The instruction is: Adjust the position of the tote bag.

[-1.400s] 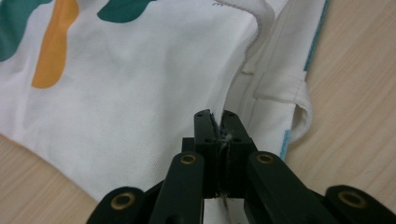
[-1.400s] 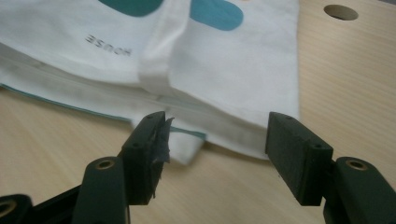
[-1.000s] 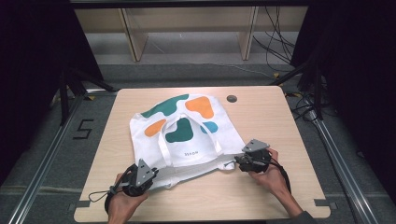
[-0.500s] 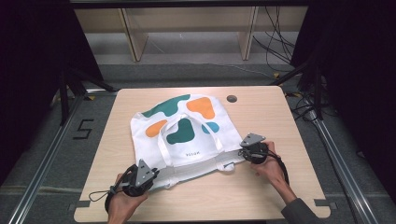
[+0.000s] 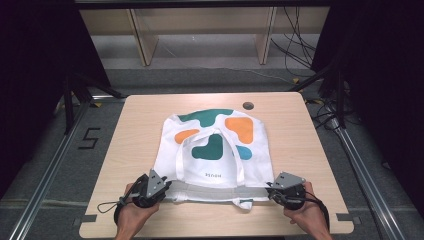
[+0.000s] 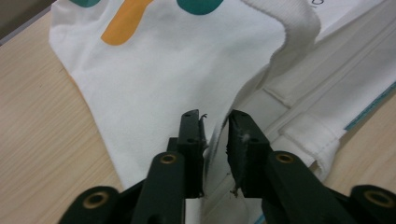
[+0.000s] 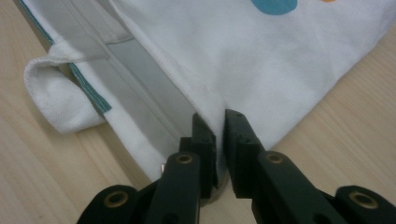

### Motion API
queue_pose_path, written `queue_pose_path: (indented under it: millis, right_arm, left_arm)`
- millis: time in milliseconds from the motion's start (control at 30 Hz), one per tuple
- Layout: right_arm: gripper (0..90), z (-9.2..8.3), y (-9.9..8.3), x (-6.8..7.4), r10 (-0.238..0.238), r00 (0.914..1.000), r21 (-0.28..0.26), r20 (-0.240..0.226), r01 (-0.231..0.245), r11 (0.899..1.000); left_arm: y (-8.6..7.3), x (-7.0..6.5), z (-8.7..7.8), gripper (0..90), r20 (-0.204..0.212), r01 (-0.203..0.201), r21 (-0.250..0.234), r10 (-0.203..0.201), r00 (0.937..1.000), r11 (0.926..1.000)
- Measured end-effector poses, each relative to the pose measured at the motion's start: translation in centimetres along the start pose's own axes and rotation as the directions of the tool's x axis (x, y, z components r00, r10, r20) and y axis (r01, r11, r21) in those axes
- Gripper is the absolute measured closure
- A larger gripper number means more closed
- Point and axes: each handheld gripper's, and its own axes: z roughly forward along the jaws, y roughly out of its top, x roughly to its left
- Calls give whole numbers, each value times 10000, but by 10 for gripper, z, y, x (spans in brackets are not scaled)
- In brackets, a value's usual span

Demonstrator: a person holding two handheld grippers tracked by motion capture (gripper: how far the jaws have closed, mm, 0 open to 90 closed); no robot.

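Pale wood makes up the table [image 5: 135, 130], which stands on a dark floor with a wooden shelf frame [image 5: 200, 30] behind it. From the high view a white tote bag [image 5: 212, 150] printed with green, orange and blue blobs lies flat near the middle of the table, its open mouth toward the person and its two straps [image 5: 181, 157] folded back over the print. A small dark round disc [image 5: 247, 105] sits near the far edge, apart from the bag. The left gripper [image 5: 161, 189] meets the bag's near left corner and the right gripper [image 5: 272, 189] its near right corner, each held in a hand [image 5: 131, 216]; at this height I cannot tell how far the jaws stand apart. The left gripper view fills that in: the left gripper [image 6: 215, 140] has its jaws set narrow with a fold of the bag's [image 6: 154, 74] white cloth standing between them, though whether the pads actually press it is hard to say. This view also shows a strap [image 6: 299, 32] curving over the cloth and a teal line along the hem. The right gripper view shows the right gripper [image 7: 220, 140] closed to a slim gap on the stitched rim of the bag [image 7: 280, 60], and beside it the bag's grey-white inside, which looks empty.
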Motion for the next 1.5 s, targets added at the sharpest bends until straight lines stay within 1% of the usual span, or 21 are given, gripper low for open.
queue_pose_path:
  millis: [67, 133, 267, 433, 467, 533, 700, 767, 833, 900, 933, 967, 1067, 1100, 1133, 1167, 1267, 1300, 1400, 1467, 1500]
  right_arm:
    - [806, 3, 0, 0, 112, 9999, -50, 16, -112, 9999]
    - [740, 7, 1, 0, 144, 9999, -146, 27, -143, 9998]
    - [728, 9, 4, -1, 40, 9999, -385, 118, -35, 9993]
    - [822, 9, 9, -7, 45, 9999, -792, 147, -33, 9968]
    - [839, 6, 11, -11, 114, 9996, -1145, 259, -84, 9934]
    - [843, 5, 11, -12, 213, 9994, -1182, 281, -178, 9928]
    - [839, 5, 12, -12, 271, 9991, -1239, 319, -230, 9920]
    - [818, 6, 11, -13, 340, 9989, -1249, 313, -299, 9917]
    - [788, 8, 10, -13, 326, 9989, -1190, 331, -284, 9925]
    - [766, 12, 9, -12, 309, 9988, -976, 373, -272, 9949]
    - [760, 15, 9, -12, 188, 9989, -849, 426, -151, 9963]
    - [756, 20, 10, -10, 111, 9987, -569, 495, -82, 9983]
    - [760, 24, 11, -10, 5, 9987, -433, 511, 18, 9991]
    - [764, 24, 12, -10, 19, 9987, -414, 502, 2, 9991]
    - [787, 26, 13, -13, -247, 9980, -530, 579, 278, 9982]
    - [808, 26, 13, -12, -51, 9988, -454, 491, 73, 9989]
    - [849, 25, 13, -13, -81, 9994, -469, 329, 97, 9989]
    - [864, 23, 13, -13, -129, 9996, -550, 267, 144, 9984]
    - [869, 20, 14, -15, -162, 9995, -783, 256, 181, 9968]
    - [873, 14, 14, -17, 25, 9998, -1069, 203, -3, 9943]
    - [875, 8, 15, -19, 161, 9997, -1305, 158, -139, 9914]
  left_arm:
    - [-2, -1, 2, 685, 27, 81, 131, -81, 10000, 9999]
    - [-5, -3, 5, 599, 4, 103, 647, -103, 9999, 9979]
    - [-7, -2, 6, 546, -201, 263, 756, -249, 9995, 9968]
    - [-15, 0, -1, 450, -266, 857, 825, -838, 9961, 9929]
    - [-17, 1, -3, 426, -360, 915, 795, -889, 9954, 9926]
    - [-20, 3, -6, 424, -430, 1019, 868, -985, 9942, 9910]
    - [-20, 9, -4, 537, -481, 907, 879, -867, 9951, 9920]
    - [-19, 11, -1, 573, -495, 1042, 802, -1004, 9937, 9913]
    - [-17, 14, 2, 614, -577, 827, 871, -778, 9953, 9928]
    - [-15, 14, 7, 635, -600, 919, 795, -873, 9944, 9926]
    - [-14, 15, 6, 651, -760, 723, 995, -648, 9950, 9924]
    - [-12, 15, 10, 649, -683, 813, 910, -752, 9948, 9925]
    - [-11, 18, 12, 654, -633, 743, 956, -684, 9956, 9926]
    - [-12, 18, 16, 647, -456, 924, 830, -889, 9950, 9923]
    - [-12, 19, 18, 651, -444, 951, 828, -916, 9948, 9920]
    - [-12, 20, 19, 679, -472, 950, 748, -917, 9947, 9927]
    - [-11, 20, 18, 763, -245, 966, 714, -951, 9952, 9928]
    - [-10, 20, 16, 813, -195, 857, 672, -846, 9962, 9941]
    - [-8, 21, 11, 834, -221, 568, 586, -555, 9982, 9967]
    - [-7, 21, 6, 848, -212, 669, 85, -667, 9975, 9977]
    - [-5, 24, 2, 852, -200, 171, -122, -173, 9996, 9998]
